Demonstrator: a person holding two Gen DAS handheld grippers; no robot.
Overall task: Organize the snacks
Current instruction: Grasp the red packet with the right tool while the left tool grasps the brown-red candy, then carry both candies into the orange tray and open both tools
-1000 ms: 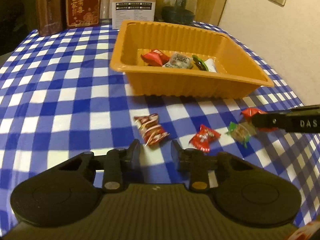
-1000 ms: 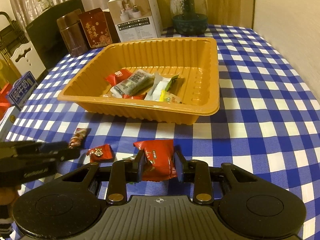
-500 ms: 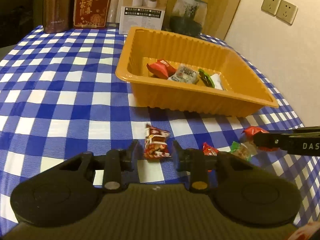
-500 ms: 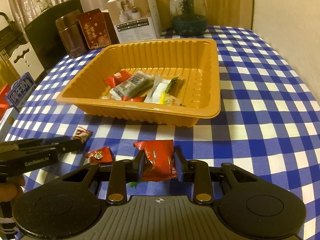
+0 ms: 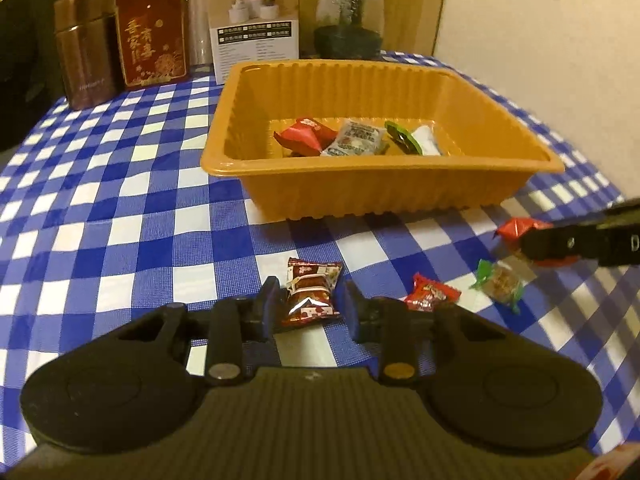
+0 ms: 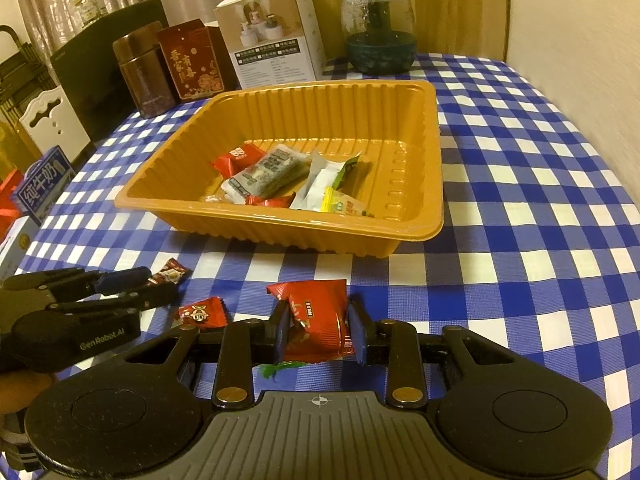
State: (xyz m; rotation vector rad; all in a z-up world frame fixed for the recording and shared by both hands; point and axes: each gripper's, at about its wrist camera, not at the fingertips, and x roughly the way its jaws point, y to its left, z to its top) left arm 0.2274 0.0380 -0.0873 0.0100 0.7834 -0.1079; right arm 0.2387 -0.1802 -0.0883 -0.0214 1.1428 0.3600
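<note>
Down on the blue-and-white checked surface [image 5: 120, 208], the left hand-held gripper [image 5: 308, 304] has its fingers apart on either side of a brown-and-red snack packet [image 5: 312, 292], not yet pressing it. That packet lies flat, its long axis running away from the camera toward the orange tray [image 5: 400, 196], crimped ends near and far. The right hand-held gripper [image 6: 318, 330] is clamped on a red snack packet [image 6: 316, 320], pads against its two side edges; the packet stands roughly on edge with its printed strip vertical, and one crimped end points toward the tray.

Between the two grippers a small red candy [image 6: 202, 312] lies flat on the surface, its long axis crosswise in the right wrist view. From the left wrist view a green-ended candy [image 5: 500, 284] sits just beside it, tilted diagonally.

Inside the tray, several packets are heaped near its middle: a red one [image 6: 236, 158], a grey-printed one [image 6: 264, 174] lying diagonally, a white one [image 6: 320, 188] and a yellow one [image 6: 340, 206]. Behind the tray stand a brown tin [image 6: 140, 72], a red box [image 6: 192, 64], a white carton [image 6: 272, 40] and a glass jar [image 6: 378, 26].
</note>
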